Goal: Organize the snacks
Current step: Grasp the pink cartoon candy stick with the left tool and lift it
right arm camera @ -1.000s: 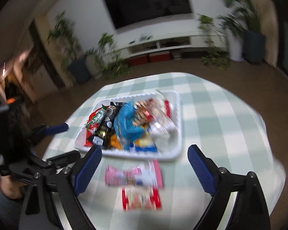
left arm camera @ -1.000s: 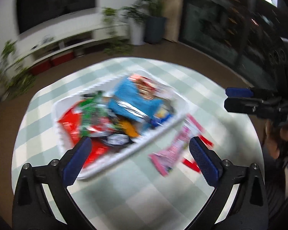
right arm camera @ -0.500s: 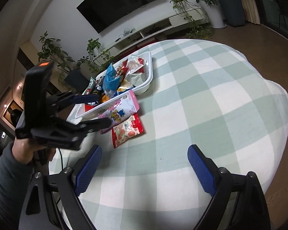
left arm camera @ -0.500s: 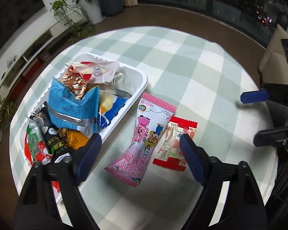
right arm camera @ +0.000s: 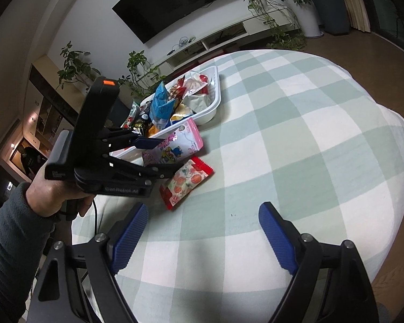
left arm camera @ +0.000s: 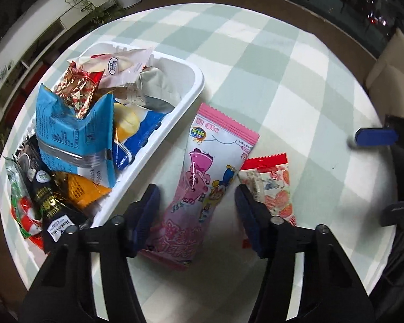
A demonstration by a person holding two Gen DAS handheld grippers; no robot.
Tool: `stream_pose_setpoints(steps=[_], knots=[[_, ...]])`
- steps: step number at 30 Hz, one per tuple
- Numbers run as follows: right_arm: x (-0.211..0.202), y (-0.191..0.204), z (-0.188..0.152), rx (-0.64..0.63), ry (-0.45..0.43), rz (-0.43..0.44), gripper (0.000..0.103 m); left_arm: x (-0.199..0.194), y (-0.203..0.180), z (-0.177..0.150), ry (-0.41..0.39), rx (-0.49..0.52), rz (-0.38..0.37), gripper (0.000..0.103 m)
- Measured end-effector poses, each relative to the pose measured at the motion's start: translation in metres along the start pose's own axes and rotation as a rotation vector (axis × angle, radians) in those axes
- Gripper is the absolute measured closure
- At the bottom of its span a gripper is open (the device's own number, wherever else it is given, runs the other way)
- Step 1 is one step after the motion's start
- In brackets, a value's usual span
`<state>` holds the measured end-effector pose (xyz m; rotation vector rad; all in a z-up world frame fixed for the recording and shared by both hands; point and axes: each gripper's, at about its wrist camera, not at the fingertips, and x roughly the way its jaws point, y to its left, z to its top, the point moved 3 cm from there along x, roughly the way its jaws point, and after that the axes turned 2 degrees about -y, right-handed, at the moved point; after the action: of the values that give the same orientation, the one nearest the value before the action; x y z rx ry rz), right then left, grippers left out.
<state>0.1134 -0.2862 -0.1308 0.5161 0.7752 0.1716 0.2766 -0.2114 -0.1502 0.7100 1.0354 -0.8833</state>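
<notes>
A pink snack packet (left arm camera: 202,172) lies flat on the checked cloth beside the white basket (left arm camera: 175,123), which is heaped with several snacks. My left gripper (left arm camera: 196,202) points steeply down over it. Its jaws are closing, with the packet's lower half between them and the pads not pressing on it. A red strawberry packet (left arm camera: 272,185) lies just right of the pink one, partly behind the right finger. In the right wrist view, the left gripper (right arm camera: 169,154) straddles the pink packet (right arm camera: 180,142), next to the red packet (right arm camera: 187,181). My right gripper (right arm camera: 202,215) hovers over bare cloth, jaws closing slightly, nothing between them.
The round table (right arm camera: 309,134) carries a green-and-white checked cloth and drops off at right and front. The basket (right arm camera: 215,102) stands at its far left. A hand and grey sleeve (right arm camera: 16,228) hold the left gripper. The right gripper (left arm camera: 387,175) shows at the table's right edge.
My left gripper has come down over the pink packet and its jaws have narrowed around it. The right gripper swung away from the basket, sank toward the cloth, then held still.
</notes>
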Motion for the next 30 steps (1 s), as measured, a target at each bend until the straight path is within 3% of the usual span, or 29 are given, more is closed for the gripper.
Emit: stream_pose_setpoints(steps=[8,13,21,25,30], knots=[[0.002,0.003,-0.007,-0.002,0.023,-0.021,0.016,-0.004,-0.001,-0.007,-0.010,-0.066,0.018,0.074],[0.005,0.007,-0.013,-0.008,0.047,-0.037,0.016,-0.018,-0.001,-0.033,-0.032,-0.174,0.016,0.077],[0.016,0.026,-0.014,-0.065,0.079,-0.056,0.016,-0.051,0.008,-0.120,-0.126,-0.460,-0.023,0.080],[0.035,0.040,-0.006,-0.111,0.107,-0.081,0.016,-0.072,0.003,-0.171,-0.188,-0.602,-0.003,0.081],[0.070,0.054,0.003,-0.134,0.176,-0.113,0.017,-0.086,-0.020,-0.201,-0.235,-0.663,0.001,0.081]])
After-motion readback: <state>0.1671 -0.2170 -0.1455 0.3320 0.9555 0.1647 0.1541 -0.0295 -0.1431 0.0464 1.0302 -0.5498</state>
